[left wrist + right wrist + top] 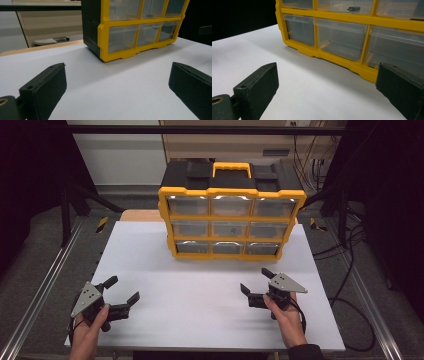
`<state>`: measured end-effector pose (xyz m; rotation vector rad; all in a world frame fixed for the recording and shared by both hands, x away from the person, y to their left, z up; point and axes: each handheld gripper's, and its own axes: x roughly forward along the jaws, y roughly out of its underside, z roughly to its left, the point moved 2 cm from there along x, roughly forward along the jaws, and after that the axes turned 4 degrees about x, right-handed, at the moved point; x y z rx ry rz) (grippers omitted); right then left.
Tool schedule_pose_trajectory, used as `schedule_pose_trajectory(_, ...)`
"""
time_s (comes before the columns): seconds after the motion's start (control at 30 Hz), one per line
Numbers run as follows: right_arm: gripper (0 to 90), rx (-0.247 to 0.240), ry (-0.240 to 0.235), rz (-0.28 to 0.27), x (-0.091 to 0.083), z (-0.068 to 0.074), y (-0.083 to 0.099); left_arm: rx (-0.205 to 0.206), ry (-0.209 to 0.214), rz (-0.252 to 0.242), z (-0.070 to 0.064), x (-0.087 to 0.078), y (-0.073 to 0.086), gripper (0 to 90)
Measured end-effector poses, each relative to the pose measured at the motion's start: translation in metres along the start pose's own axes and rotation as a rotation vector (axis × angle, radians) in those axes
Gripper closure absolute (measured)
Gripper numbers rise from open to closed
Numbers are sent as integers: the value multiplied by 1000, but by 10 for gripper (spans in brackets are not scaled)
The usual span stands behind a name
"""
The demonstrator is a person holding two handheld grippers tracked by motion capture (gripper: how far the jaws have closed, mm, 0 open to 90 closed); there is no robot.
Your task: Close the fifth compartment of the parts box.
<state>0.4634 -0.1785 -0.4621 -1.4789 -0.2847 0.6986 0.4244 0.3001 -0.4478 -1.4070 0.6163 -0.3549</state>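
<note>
A yellow and black drawer organizer [231, 210] stands upright at the back middle of the white table [200, 295], its clear drawers all closed, in three rows of three. A small dark object [353, 8] lies inside the middle drawer of the middle row. My left gripper [121, 290] rests near the front left of the table, held by a hand, jaws wide open and empty. My right gripper [256, 281] sits at the front right, also open and empty, facing the organizer. The left gripper view shows the organizer's left corner [105, 42]; the right gripper view looks at its lower drawers [339, 37].
Metal frame rails [45, 270] run along both sides of the table. Cables [350, 260] lie on the floor at the right. A wooden board edge [140, 215] shows behind the table's far left. White tabletop lies between the grippers and the organizer.
</note>
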Motion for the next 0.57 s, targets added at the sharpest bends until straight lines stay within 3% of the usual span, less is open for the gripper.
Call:
schedule_pose_trajectory(0.33, 52, -33, 11, -28, 5, 0, -2, -3, 9, 4, -2, 4, 0, 12)
schedule_pose_trajectory(0.57, 52, -91, 28, -5, 8, 2, 0, -10, 7, -1, 0, 7, -1, 12)
